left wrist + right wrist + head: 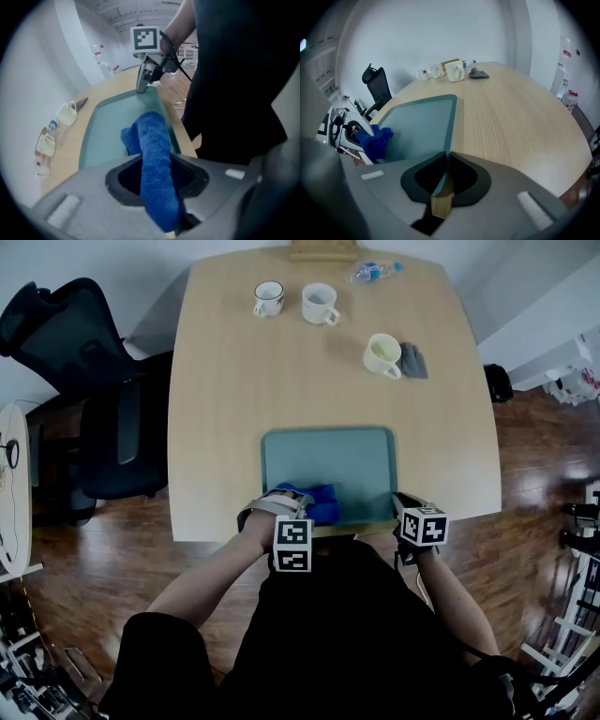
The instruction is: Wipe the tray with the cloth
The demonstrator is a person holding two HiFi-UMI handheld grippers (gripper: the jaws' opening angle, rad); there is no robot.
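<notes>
A teal tray (328,451) lies at the near edge of the light wooden table. A blue cloth (316,502) sits bunched on its near left part. My left gripper (298,495) is shut on that cloth (154,154), which runs up between the jaws and rests on the tray (115,124). At the tray's near right corner my right gripper (405,506) is shut on the rim. In the right gripper view the tray (422,119) edge passes between the jaws of my right gripper (443,180), and the cloth (375,140) shows at the left.
At the far end of the table stand two mugs (268,298) (320,304) and a plastic bottle (372,272). A cream mug (382,354) and a small grey object (412,360) sit to the right. A black office chair (89,399) stands left of the table.
</notes>
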